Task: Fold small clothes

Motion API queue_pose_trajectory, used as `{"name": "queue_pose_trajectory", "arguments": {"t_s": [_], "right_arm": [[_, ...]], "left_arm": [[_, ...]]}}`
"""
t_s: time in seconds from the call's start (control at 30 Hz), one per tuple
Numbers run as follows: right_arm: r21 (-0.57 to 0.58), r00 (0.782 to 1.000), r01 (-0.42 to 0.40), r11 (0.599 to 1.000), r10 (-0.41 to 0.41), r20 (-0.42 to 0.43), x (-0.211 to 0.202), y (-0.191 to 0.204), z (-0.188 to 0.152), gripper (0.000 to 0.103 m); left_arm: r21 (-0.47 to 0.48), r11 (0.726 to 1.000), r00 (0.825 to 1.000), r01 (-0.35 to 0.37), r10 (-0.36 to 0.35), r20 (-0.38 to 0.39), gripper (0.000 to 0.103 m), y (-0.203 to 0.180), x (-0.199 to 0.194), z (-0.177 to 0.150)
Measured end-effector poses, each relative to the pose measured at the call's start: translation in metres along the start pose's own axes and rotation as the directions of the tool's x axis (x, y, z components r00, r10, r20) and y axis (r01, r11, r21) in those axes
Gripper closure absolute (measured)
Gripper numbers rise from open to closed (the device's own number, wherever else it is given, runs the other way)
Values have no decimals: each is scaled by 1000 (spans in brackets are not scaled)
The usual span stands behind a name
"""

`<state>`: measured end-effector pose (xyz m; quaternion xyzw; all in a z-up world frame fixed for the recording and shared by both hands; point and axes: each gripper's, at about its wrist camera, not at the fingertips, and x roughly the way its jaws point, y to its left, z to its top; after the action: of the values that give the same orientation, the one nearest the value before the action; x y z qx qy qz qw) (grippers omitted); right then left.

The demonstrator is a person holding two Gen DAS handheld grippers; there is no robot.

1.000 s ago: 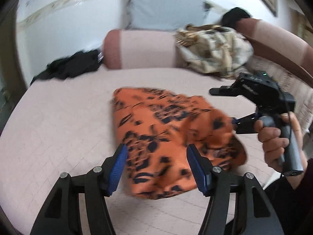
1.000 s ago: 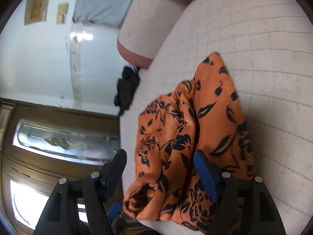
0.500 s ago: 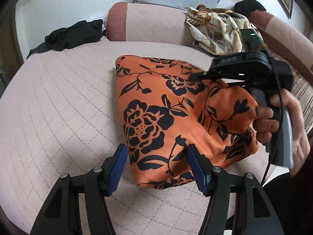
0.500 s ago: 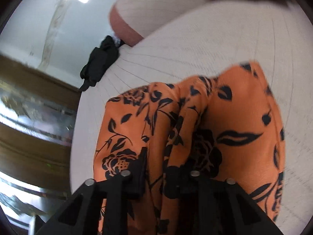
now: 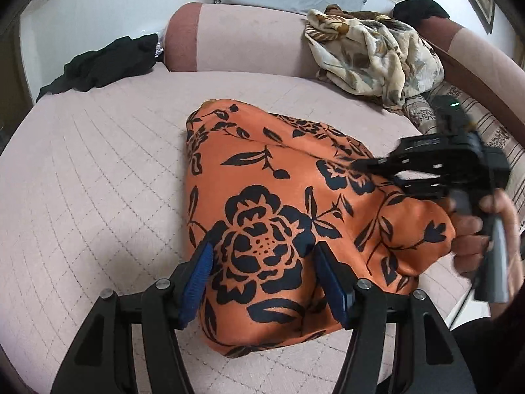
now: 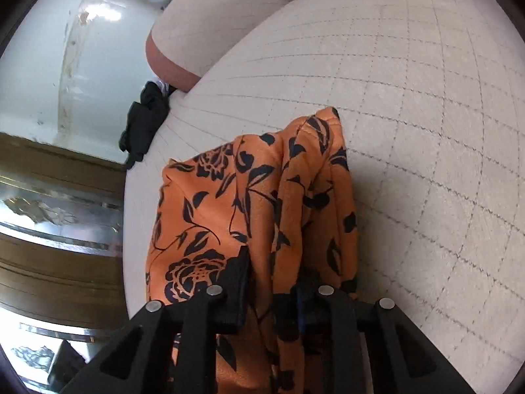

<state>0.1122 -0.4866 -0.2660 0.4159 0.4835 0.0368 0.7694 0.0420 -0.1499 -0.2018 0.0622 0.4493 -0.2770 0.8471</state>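
A person is folding an orange floral garment (image 5: 275, 216) that is lying in the middle of a quilted pink bed (image 5: 98, 190). The right gripper (image 6: 272, 282) is pinching a bunched fold of the cloth, its jaws closed on the fabric and lifting that side into a ridge. The left gripper (image 5: 262, 279) is hovering over the garment's near edge with its jaws standing open; the cloth is lying between and beneath the blue pads (image 5: 197, 279), which do not appear to be pressing on it.

The step in hand looks like gathering one side to carry it over the rest. The next move is likely calling for the left jaws to close on the near edge, so both grippers can bring the fold across evenly without letting the slippery-looking cloth slump.

The right gripper's tips are being hidden by the fabric in its own view and blurred in the left view, so how much cloth they are gripping cannot be told. The garment's type and its underside are not showing. A black garment (image 5: 105, 62) and a cream patterned one (image 5: 374, 52) are waiting at the far edge.
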Motion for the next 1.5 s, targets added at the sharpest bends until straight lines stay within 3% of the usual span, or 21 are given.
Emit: {"name": "queue_pose_trajectory", "arguments": {"t_s": [0.17,0.23,0.3,0.47,0.6,0.67,0.7,0.77,0.83,1.0,1.1,1.2,1.23,1.3,1.43,1.5], "right_arm": [[-56,989,41,998,-32,144,-56,-4,1,77],[-66,976,-8,998,22,215,-78,-4,0,75],[-120,974,-75,990,98,206,-82,9,-1,75],[-209,986,-49,977,80,144,-54,39,-2,75],[-215,997,39,976,-23,74,-21,33,5,76],[-143,994,112,983,-111,14,6,12,13,81],[-116,994,104,988,-105,-2,11,6,14,82],[-117,996,94,989,-92,19,2,10,12,82],[-171,994,101,980,-90,68,-17,23,2,78],[-309,995,-37,950,64,77,-63,52,-45,78],[-362,994,-63,930,92,63,-75,65,-72,78],[-345,1000,5,939,-1,14,-67,55,-95,77],[-329,997,78,941,-78,13,-62,45,-105,82],[-303,985,169,938,-173,12,-57,30,-119,82],[-325,975,221,919,-213,62,-58,24,-135,82],[-289,980,201,936,-193,57,-58,15,-135,82]], "left_arm": [[22,999,1000,-25,25,-5,36,-1,1,-7],[27,999,1000,-30,30,4,35,-2,0,-11],[40,998,999,-45,45,4,34,-5,4,-14],[65,996,998,-57,57,4,33,-7,7,-18],[67,996,998,-53,54,-10,27,-3,12,-23],[30,999,999,-31,32,-24,24,6,16,-27],[-8,1000,999,-9,9,-33,22,12,18,-29],[-115,992,996,59,-65,-53,22,26,20,-31],[-165,982,993,93,-103,-54,22,32,20,-33],[-75,997,999,35,-37,-26,22,17,11,-35],[-48,999,1000,7,-8,-25,22,11,9,-36],[-60,998,999,0,-3,-37,15,12,10,-37],[-62,998,999,2,-5,-46,11,14,10,-39],[-64,998,998,7,-11,-61,9,17,9,-44],[-57,998,998,35,-38,-50,10,17,-4,-42],[-52,998,999,45,-45,-2,10,17,-19,-37]]}}
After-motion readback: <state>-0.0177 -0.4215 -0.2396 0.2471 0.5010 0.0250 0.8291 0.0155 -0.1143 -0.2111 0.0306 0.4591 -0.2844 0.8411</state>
